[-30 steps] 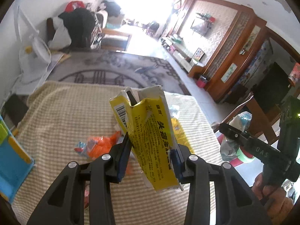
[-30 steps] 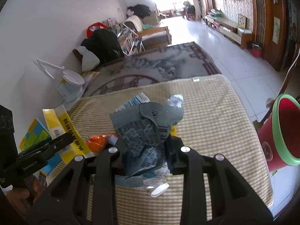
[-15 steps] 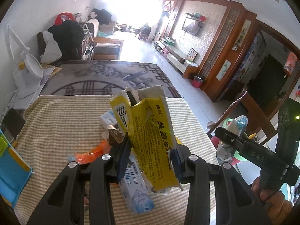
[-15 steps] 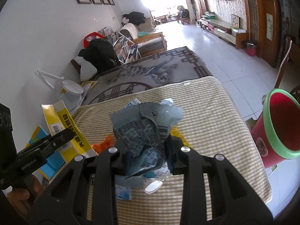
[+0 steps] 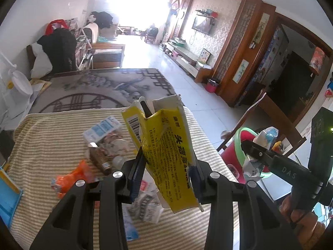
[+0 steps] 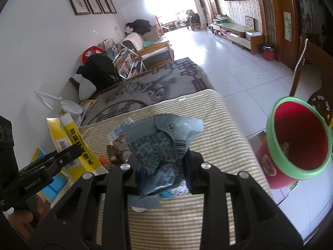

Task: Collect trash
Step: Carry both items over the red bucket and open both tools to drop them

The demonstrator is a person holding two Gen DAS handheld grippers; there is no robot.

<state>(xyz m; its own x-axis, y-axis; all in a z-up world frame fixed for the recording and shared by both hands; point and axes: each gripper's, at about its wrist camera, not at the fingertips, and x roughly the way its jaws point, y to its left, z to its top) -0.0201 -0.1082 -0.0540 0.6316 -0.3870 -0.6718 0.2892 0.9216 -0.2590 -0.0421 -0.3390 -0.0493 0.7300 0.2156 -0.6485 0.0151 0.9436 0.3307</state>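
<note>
My left gripper [image 5: 164, 170] is shut on a flattened yellow carton [image 5: 166, 143] with black print, held upright over the striped tablecloth [image 5: 52, 129]. My right gripper [image 6: 160, 162] is shut on a crumpled grey-blue wrapper [image 6: 158, 143]. A red bin with a green rim [image 6: 297, 137] stands just off the table's right edge, close to the right gripper. In the left wrist view the right gripper [image 5: 247, 145] hangs in front of that bin [image 5: 235, 152]. The yellow carton [image 6: 72, 139] in the left gripper [image 6: 72, 150] shows at the left of the right wrist view.
More litter lies on the cloth: an orange wrapper [image 5: 72, 175], a blue-and-white packet [image 5: 102, 127], a brown snack bag [image 5: 102, 158]. A blue box [image 5: 8, 191] sits at the table's left edge. A wooden chair [image 6: 306, 62] and a tiled floor lie to the right, a patterned rug [image 5: 100, 87] beyond.
Both grippers have carried their loads to the right across the table. The red bin has come closer and larger at the right, and other litter now shows under the left gripper.
</note>
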